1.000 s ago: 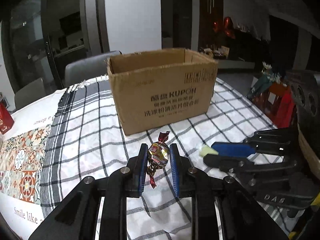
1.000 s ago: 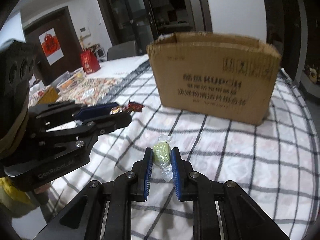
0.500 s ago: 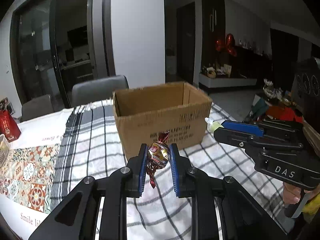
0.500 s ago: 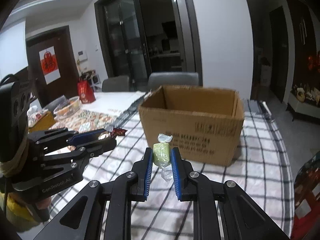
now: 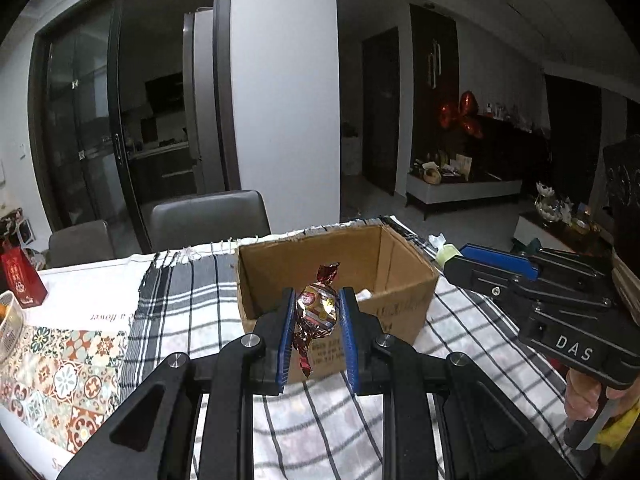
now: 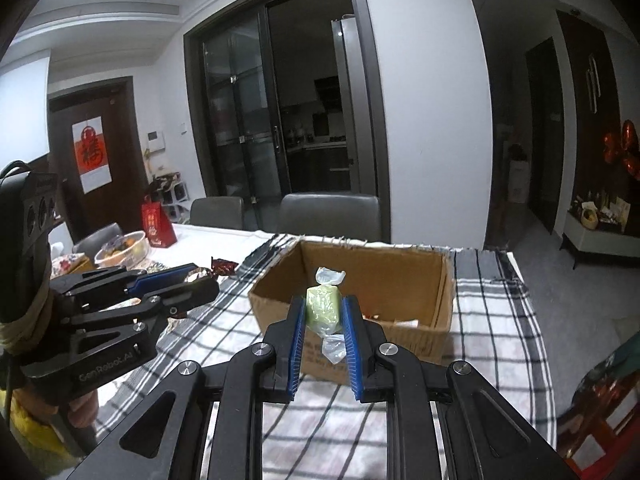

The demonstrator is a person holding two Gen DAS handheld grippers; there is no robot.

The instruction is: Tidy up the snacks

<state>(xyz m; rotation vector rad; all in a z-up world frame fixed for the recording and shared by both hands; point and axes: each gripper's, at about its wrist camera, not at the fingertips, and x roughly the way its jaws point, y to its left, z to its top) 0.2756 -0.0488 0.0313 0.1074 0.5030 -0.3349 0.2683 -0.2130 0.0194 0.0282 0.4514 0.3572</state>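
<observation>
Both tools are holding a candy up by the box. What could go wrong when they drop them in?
1. The left tool holds the red foil candy short of the cardboard box's near wall; letting go now would probably land it on the checked cloth.
2. The right tool with the green candy is close beside the left; both heading for one opening might bump.

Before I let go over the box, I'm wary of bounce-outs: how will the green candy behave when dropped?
The green candy looks small and probably light. Its blocky body seems unlikely to roll, and the twisted clear wrapper ends should damp bounce. The cardboard box has tall walls.
</observation>
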